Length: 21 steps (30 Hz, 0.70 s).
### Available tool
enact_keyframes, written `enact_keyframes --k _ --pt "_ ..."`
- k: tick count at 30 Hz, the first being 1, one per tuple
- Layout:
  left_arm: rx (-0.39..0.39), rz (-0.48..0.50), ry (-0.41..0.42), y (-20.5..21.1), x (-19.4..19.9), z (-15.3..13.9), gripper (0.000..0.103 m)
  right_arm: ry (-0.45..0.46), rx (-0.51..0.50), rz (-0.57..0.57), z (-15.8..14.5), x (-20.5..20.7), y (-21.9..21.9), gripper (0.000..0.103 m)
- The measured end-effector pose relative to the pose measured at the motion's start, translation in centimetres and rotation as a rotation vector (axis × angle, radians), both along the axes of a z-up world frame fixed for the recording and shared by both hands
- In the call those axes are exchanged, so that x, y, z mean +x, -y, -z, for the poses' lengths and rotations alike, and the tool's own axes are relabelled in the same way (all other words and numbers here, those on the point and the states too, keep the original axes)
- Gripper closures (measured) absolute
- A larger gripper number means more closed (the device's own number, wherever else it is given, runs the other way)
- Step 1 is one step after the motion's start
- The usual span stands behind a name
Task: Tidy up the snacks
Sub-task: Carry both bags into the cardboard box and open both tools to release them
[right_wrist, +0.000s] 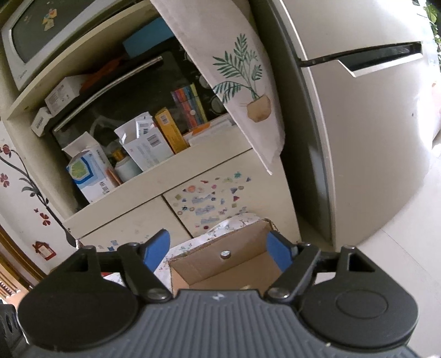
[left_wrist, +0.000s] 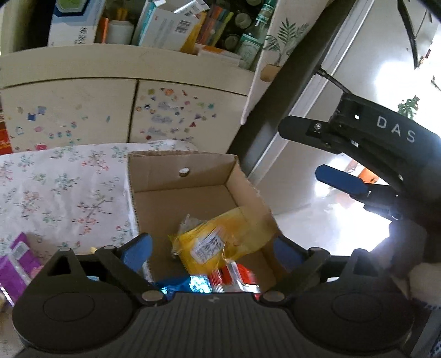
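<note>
Your left gripper (left_wrist: 212, 250) sits with its blue fingers spread wide and nothing between them, poised over the near end of the cardboard box (left_wrist: 193, 170). Just beyond its body, at 6 o'clock, a blue foil packet (left_wrist: 184, 285) and a red-and-white packet (left_wrist: 234, 278) lie in the box. Touching them at about 12 o'clock from there lies the yellow snack bag (left_wrist: 220, 236), leaning toward the box's right wall. At 8 o'clock a purple pack (left_wrist: 16, 264) rests on the floral tablecloth (left_wrist: 60, 192), outside the box. At 3 o'clock your right gripper (left_wrist: 308, 154) hangs beside the box, fingers apart and holding nothing. Farther off at 12 o'clock stands the sticker-covered cabinet (left_wrist: 110, 115), with cartons (left_wrist: 165, 24) on its shelf.
</note>
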<state>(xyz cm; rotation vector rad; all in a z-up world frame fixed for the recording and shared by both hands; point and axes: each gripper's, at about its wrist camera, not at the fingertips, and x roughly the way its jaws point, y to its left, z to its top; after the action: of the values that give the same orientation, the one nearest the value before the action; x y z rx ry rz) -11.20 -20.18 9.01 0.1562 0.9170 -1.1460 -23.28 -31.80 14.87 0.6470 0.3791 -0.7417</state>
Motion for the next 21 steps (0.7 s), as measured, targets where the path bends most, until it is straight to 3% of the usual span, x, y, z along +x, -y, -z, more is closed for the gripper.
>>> enact_keyframes --k 21 --pt "0.083 -0.155 0.119 -7.2 4.6 -2.9 0.004 -0.021 -0.009 -0.103 0.5 1.8 -1.4 0.023"
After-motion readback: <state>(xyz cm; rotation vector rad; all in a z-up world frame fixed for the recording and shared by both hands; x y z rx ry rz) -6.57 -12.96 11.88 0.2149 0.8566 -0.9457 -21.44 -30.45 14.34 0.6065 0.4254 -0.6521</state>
